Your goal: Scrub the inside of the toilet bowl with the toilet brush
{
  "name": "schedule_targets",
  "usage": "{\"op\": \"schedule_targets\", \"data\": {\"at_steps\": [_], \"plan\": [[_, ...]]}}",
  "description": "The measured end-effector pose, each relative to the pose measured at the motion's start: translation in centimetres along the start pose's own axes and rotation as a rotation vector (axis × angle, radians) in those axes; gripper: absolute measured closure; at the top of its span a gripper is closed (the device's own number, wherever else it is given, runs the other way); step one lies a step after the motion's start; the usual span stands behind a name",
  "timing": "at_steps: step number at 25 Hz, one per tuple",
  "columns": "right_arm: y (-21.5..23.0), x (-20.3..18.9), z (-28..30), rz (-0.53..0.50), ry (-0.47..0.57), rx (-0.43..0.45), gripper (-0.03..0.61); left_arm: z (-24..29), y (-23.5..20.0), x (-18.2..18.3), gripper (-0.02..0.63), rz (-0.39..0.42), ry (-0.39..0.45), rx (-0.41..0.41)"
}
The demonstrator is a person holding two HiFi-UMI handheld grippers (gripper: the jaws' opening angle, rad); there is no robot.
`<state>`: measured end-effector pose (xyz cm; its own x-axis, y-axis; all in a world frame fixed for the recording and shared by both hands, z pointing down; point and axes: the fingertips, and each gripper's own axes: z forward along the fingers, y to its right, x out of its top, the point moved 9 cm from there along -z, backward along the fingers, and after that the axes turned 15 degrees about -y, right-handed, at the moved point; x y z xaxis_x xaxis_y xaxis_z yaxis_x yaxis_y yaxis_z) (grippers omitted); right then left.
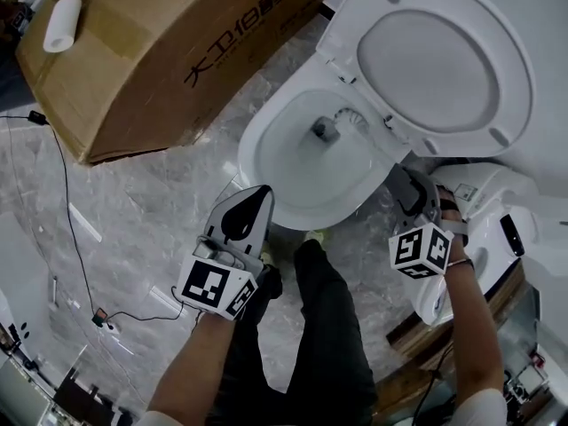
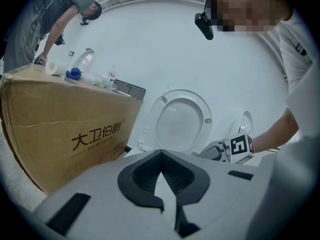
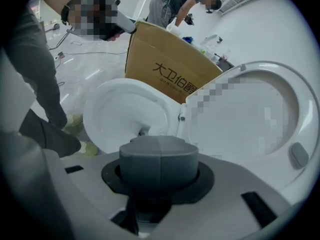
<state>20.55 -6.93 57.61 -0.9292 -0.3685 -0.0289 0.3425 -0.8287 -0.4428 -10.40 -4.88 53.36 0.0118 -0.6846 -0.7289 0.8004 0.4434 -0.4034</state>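
- Grips the rounded grey end of the grey-handled, white-bristled toilet brush in the right gripper, jaws closed tight on it.
- Holds that gripper just outside the right rim of the round white ceramic toilet bowl.
- Has the brush's bristle head down inside the bowl, near its back wall.
- Carries nothing in the left gripper, jaws drawn together at the tips, just off the bowl's front rim.
- Shows the oval white plastic lid raised behind the bowl.
- Shows a large brown cardboard box with black print left of the bowl, with a white paper roll on top.
- Shows a grey marbled floor around the bowl, with a thin black cable farther left.
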Motion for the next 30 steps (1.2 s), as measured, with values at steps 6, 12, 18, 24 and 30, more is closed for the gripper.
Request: {"op": "schedule_targets", "data": {"at_steps": [6, 12, 18, 24, 30], "plan": [[0.2, -1.0, -2.0, -0.108, -0.115, 0.08, 0.423, -1.4, 1.1, 0.3, 0.607, 0.0, 0.003, 0.005], [0.4, 0.2, -3.7, -0.149, -0.186, 0.195, 0.423, -2.5, 1.8, 0.2, 0.606, 0.015, 0.004, 0.022], [-1.0, 1.3, -5.2, -0.123, -0.16, 0.342, 0.425, -2.9, 2.4, -0.2, 0.606, 0.038, 0.015, 0.024], [-3.9, 2.9, -6.5, -0.043, -0.071, 0.498, 0.425, -3.6, 2.3, -0.9, 0.607, 0.033, 0.017, 0.032], [-6.2, 4.6, -6.5, 0.064, 0.009, 0.532, 0.425, -4.4, 1.9, -1.5, 0.606, 0.033, 0.01, 0.042]]}}
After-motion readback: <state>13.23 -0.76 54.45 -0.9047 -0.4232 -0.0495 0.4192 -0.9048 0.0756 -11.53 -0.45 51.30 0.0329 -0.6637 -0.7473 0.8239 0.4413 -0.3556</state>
